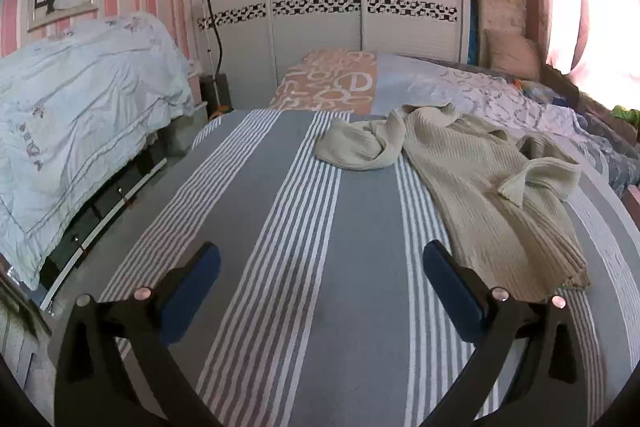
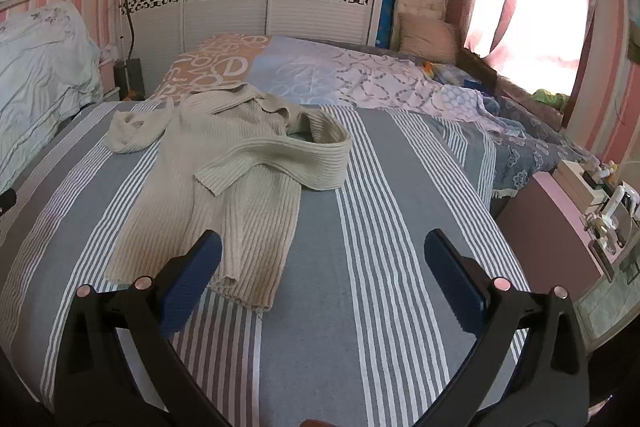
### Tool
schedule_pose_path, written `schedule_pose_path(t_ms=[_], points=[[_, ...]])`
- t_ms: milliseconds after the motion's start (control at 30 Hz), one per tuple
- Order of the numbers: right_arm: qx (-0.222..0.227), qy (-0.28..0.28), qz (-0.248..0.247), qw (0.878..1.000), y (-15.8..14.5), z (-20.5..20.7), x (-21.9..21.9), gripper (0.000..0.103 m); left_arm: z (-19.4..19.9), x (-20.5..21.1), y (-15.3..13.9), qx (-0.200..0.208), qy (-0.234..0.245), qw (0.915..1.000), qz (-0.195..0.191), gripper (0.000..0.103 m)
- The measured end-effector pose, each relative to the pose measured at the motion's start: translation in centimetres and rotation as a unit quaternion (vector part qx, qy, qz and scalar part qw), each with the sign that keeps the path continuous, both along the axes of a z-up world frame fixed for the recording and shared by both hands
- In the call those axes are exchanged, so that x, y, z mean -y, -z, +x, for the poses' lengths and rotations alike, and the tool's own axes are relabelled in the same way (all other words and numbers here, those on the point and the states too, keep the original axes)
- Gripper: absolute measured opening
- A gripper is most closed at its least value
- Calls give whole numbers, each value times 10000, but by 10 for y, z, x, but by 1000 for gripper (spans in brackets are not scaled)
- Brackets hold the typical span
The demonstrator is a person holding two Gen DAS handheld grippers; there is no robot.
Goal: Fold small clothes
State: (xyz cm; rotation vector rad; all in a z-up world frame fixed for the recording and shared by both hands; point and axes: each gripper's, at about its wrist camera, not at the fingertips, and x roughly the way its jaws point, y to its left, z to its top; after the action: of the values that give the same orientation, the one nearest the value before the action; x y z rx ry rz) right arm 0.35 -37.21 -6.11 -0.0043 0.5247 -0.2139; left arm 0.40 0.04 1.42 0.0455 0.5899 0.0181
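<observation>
Left wrist view: the left tongs (image 1: 320, 267) stand spread wide and empty above the striped bedsheet (image 1: 280, 227), short of any cloth. The right tongs (image 2: 322, 259) are likewise spread and empty, the left finger (image 2: 192, 279) over the hem of the cream ribbed sweater (image 2: 248, 211). The sweater lies rumpled mid-bed, one sleeve (image 2: 280, 159) thrown across its body, the other bunched beside the collar. Judgement: both are poised to flatten it; folding not begun.
</observation>
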Motion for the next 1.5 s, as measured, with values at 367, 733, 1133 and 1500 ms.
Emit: schedule_pose_path(t_ms=[367,733,1133,1500], points=[[104,-13,10,9999,1,-4,-3,100,8,-4,9,23,23,9997,230,101],[304,-12,-200,9993,8,-10,-7,100,19,20,26,281,52,9975,652,101],[497,100,-290,9983,20,-4,3,100,-18,10,11,194,-209,9987,432,101],[235,95,-118,9996,7,-4,1,100,-21,22,5,177,143,9991,360,101]])
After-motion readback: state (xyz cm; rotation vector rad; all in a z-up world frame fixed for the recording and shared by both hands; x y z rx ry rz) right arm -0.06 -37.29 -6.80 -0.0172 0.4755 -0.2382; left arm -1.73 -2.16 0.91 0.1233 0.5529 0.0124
